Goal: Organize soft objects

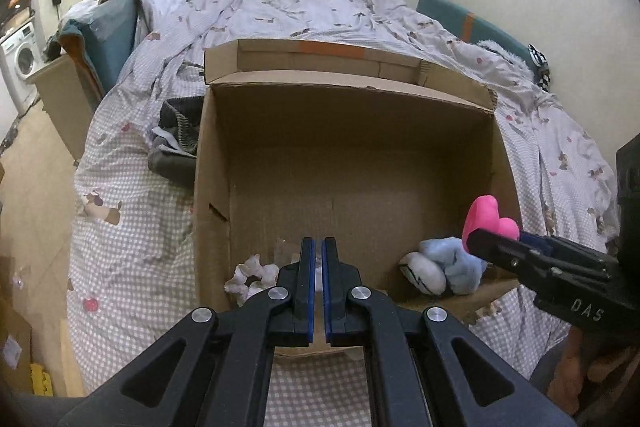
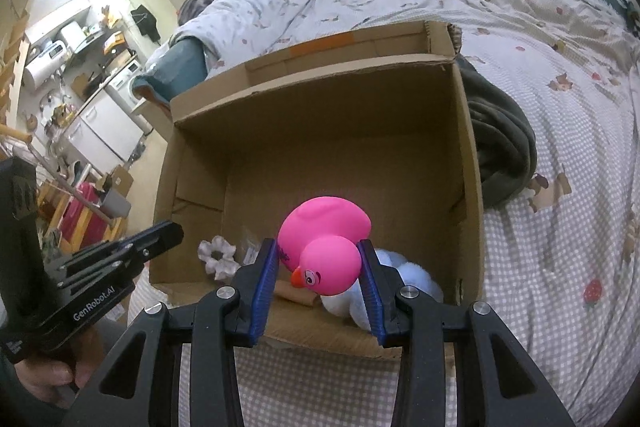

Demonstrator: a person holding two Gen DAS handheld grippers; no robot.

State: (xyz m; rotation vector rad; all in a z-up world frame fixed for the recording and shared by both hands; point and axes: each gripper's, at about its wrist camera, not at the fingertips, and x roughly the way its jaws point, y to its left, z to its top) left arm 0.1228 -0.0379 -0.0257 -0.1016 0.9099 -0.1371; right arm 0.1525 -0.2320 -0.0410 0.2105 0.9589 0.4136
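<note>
My right gripper [image 2: 318, 267] is clamped on a pink rubber duck [image 2: 324, 247], its 2 blue pads [image 2: 266, 287] pressing the duck's sides. The duck hangs just above the near part of an open cardboard box [image 2: 468, 163], head toward me, orange beak pointing down and to the left. In the left wrist view the same duck [image 1: 486, 221] shows at the right, poking out past the black fingers of my right gripper [image 1: 494, 243] over the box's near right corner.

My left gripper [image 1: 319, 255] is closed with nothing in it, the 2 blue pads [image 1: 308, 291] almost meeting, and it points down into the near edge of the box [image 1: 212, 163]. In the right wrist view it [image 2: 168, 233] sits at the left, just outside the box's left wall, with my hand [image 2: 44, 383] wrapped around its handle.

Inside the box, on the floor near the front, lie a white scrunchie [image 2: 218, 257] toward the left and a pale blue plush toy [image 2: 400, 279] toward the right, right under the duck. In the left wrist view the scrunchie [image 1: 250, 277] is just left of my closed fingers and the plush toy [image 1: 448, 265] lies in the right corner.

The box stands on a bed with a checked, printed quilt [image 2: 560, 207]. A dark green garment [image 2: 500, 143] lies bunched against the box's right wall.
</note>
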